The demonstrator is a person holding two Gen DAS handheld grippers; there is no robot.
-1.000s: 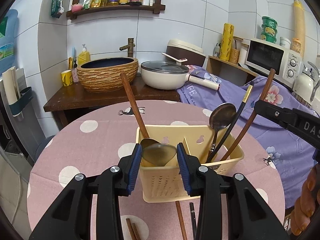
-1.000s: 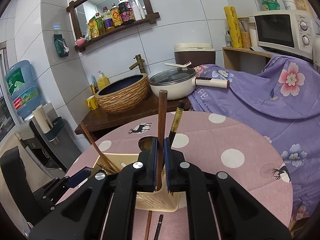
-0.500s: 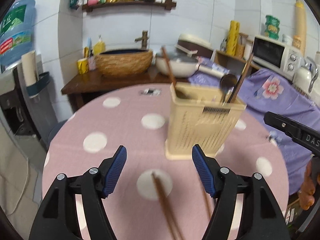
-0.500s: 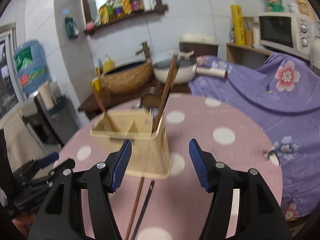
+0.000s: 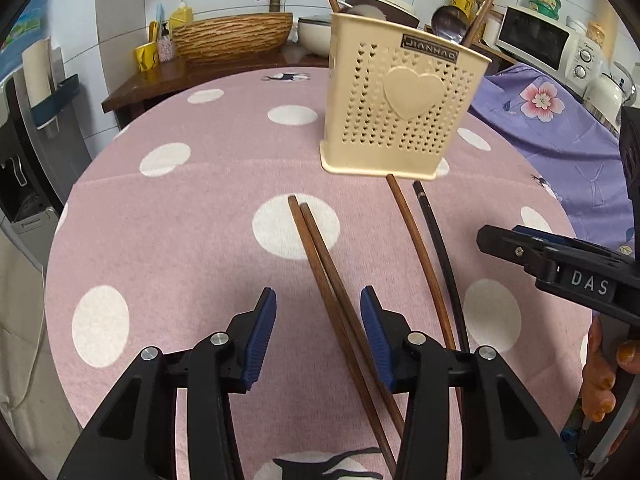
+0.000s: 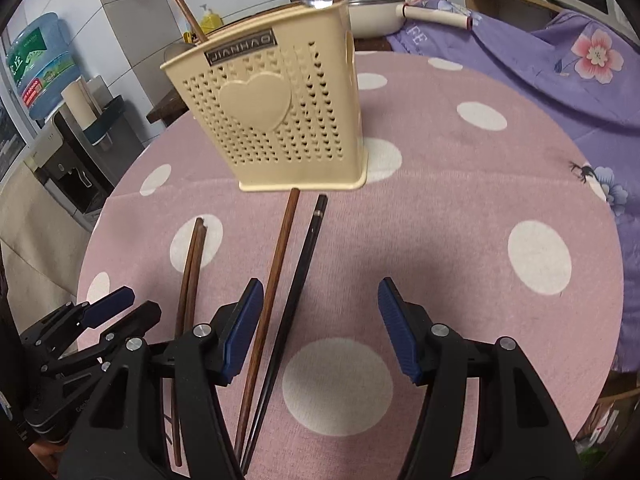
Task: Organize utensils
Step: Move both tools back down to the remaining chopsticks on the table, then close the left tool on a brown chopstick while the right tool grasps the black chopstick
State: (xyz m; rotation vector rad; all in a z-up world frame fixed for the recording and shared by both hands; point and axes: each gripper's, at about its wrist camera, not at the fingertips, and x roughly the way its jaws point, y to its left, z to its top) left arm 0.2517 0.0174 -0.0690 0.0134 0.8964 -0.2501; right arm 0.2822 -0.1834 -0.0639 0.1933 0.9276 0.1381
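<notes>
Left gripper [image 5: 318, 320], closing, straddles a chopstick pair [image 5: 320, 264] unpinched on the worktop [image 5: 180, 240]; right gripper [image 6: 320, 320] spread, two sticks [image 6: 288, 280] by its left pad; holder [image 5: 400, 100] ahead

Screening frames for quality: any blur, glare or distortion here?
Left wrist view: sharp, fisheye bows the chopsticks, dark vignette corners. Right wrist view: sharp too, utensil holder leans from distortion, soft shadow under the hand-held gripper, no harsh glare.
</notes>
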